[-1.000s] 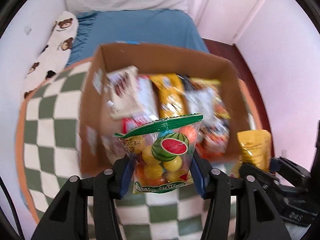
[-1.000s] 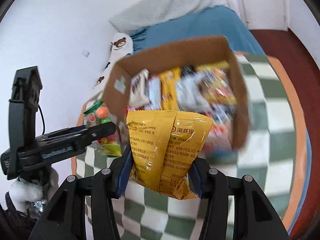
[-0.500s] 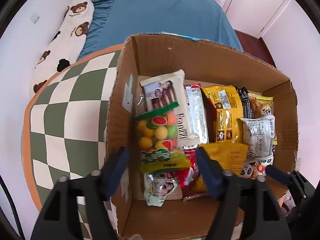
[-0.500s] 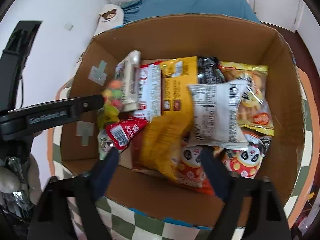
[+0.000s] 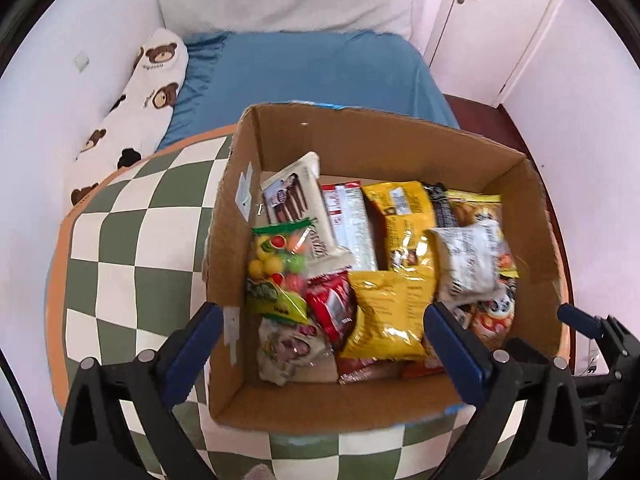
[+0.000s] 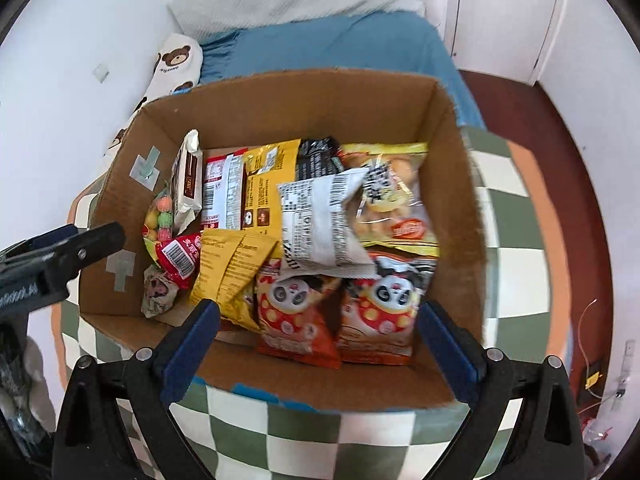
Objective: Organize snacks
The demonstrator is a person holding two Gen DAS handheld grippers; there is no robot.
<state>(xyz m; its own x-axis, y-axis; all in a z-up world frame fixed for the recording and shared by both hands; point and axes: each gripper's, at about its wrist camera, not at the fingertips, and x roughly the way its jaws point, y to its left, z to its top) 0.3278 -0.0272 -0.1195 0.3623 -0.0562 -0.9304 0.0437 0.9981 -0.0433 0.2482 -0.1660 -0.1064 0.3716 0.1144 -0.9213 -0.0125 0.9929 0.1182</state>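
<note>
An open cardboard box (image 5: 360, 148) (image 6: 300, 104) on the checkered table holds several snack packets. A clear bag of fruit-shaped candy (image 5: 276, 264) (image 6: 158, 220) lies against the box's left wall. Toward the front middle, a yellow bag (image 5: 388, 312) (image 6: 228, 272) rests on other packets. My left gripper (image 5: 320, 312) hovers above the box's near left part, its jaws opening, nothing gripped between them. My right gripper (image 6: 318, 306) hangs over the near edge above two panda packets (image 6: 340, 312), its jaws also opening and holding nothing.
The green-and-white checkered table (image 5: 132, 248) has an orange rim. Behind it are a blue bed (image 5: 320, 72), a bear-print pillow (image 5: 148, 92) and a white door (image 5: 492, 20). One finger of the left gripper (image 6: 92, 240) shows beside the box's left wall.
Both grippers came over the box and let go. The candy bag left the left jaws and the yellow bag left the right jaws; both now lie in the box. Both pairs of jaws spread wide.
</note>
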